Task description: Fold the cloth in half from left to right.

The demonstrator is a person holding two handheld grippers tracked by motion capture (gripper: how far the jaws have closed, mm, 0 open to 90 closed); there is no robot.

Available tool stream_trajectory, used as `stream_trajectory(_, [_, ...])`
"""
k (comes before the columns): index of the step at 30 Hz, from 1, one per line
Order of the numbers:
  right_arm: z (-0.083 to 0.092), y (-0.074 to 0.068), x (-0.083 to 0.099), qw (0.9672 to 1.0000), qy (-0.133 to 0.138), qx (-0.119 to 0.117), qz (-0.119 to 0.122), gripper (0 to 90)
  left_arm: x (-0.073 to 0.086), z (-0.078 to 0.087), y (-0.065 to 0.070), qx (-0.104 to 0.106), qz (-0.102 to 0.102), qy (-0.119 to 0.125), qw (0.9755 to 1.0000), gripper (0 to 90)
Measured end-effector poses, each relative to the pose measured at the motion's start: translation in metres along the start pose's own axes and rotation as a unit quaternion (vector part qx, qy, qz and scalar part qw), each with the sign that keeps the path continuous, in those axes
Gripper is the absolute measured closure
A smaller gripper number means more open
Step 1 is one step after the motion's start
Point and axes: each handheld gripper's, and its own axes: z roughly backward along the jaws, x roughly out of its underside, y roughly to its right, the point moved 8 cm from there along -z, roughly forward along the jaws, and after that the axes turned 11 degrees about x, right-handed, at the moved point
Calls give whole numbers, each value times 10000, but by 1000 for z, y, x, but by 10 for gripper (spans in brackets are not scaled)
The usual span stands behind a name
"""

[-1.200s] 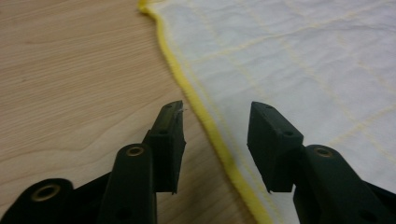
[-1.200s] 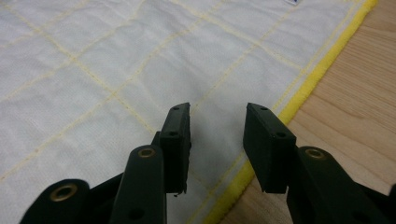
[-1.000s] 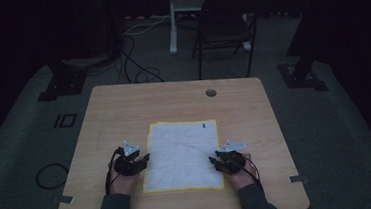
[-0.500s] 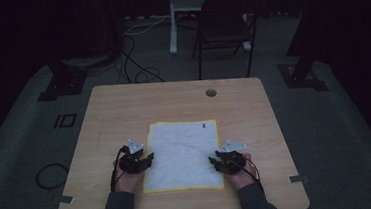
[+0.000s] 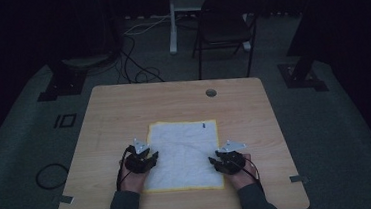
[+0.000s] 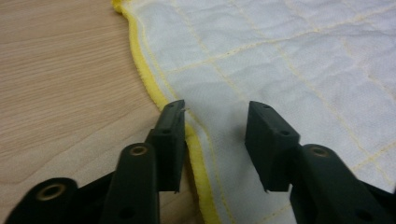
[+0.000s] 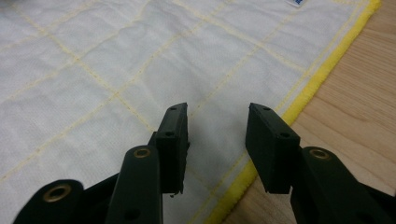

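One table [image 5: 123,109] bears a white cloth [image 5: 185,152] lying flat near its front edge. Left gripper [image 6: 215,126] straddles the cloth's yellow hem [image 6: 140,70], its jaws apart after just closing somewhat. Right gripper [image 7: 217,126] stands apart over the opposite hem, pinching nothing.

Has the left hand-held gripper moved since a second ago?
Yes. The left hand-held gripper has edged rightward onto the cloth's yellow left edge, its jaws closing, not yet pinching.

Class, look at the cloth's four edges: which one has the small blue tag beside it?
The far edge of the white cloth, by its right corner: the blue tag sits there, away from both tongs.
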Motion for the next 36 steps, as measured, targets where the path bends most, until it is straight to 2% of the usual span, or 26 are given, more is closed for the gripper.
stream_trajectory(3, [0, 0, 0, 10000, -2, 1, 9, 587, -1, -1, 2, 51, 25, 12, 10000, 705])
stream_trajectory(6, [0, 0, 0, 10000, 1, 1, 37, 578, -1, -1, 2, 171, 143, 22, 9997, 803])
stream_trajectory(9, [1, 2, -3, 10000, 67, 43, 54, 571, -1, -1, 1, 247, 210, 29, 9995, 849])
stream_trajectory(12, [2, 7, -7, 9997, 197, 132, -18, 583, 0, 1, 0, 310, 252, 3, 9992, 860])
stream_trajectory(15, [2, 9, -7, 9997, 194, 156, -55, 592, 0, 2, -2, 318, 235, -31, 9992, 862])
stream_trajectory(20, [-2, 7, -8, 9997, 160, 159, -2, 595, 1, 5, -8, 200, 200, -69, 9996, 861])
stream_trajectory(21, [-3, 6, -8, 9998, 150, 158, 23, 594, 1, 6, -10, 241, 281, -64, 9993, 861])
stream_trajectory(25, [-5, 5, -7, 9998, 119, 110, 63, 592, 2, 7, -11, 349, 303, -77, 9989, 861])
stream_trajectory(28, [-7, 5, -6, 9999, 59, 90, 60, 584, 1, 7, -12, 519, 444, -26, 9977, 863])
stream_trajectory(31, [-7, 6, -6, 9999, 52, 75, 54, 578, -1, 8, -11, 584, 438, 33, 9973, 864])
stream_trajectory(34, [-8, 6, -6, 10000, 43, 45, 17, 572, -7, 11, -7, 722, 332, 137, 9967, 864])
stream_trajectory(36, [-8, 6, -5, 10000, 42, 39, 8, 572, -7, 11, -7, 722, 332, 137, 9967, 863])
